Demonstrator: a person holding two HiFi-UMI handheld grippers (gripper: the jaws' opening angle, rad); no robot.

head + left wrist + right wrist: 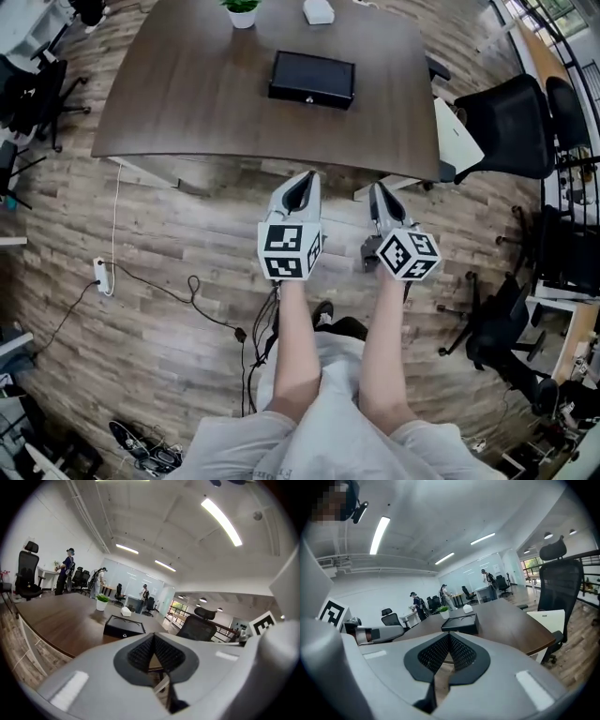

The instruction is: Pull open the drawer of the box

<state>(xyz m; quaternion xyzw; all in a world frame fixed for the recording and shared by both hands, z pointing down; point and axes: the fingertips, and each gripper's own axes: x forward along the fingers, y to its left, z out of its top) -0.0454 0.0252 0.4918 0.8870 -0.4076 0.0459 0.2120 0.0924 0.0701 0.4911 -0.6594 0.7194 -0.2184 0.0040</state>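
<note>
A flat black box point(312, 79) with a small knob on its front drawer lies on the dark wooden table point(187, 103), drawer closed. It also shows as the black box point(123, 626) in the left gripper view and the black box point(460, 623) in the right gripper view. My left gripper point(302, 184) and right gripper point(379, 194) hang side by side over the floor, short of the table's near edge. Both are shut and hold nothing. The left gripper point(153, 636) and the right gripper point(449, 635) have their black pads meeting at the tips.
A potted plant point(242, 11) and a white object point(319, 11) stand at the table's far edge. Black office chairs point(511, 117) crowd the right side. A power strip point(100, 274) and cables point(202, 305) lie on the wood floor at left. People stand far off in the room.
</note>
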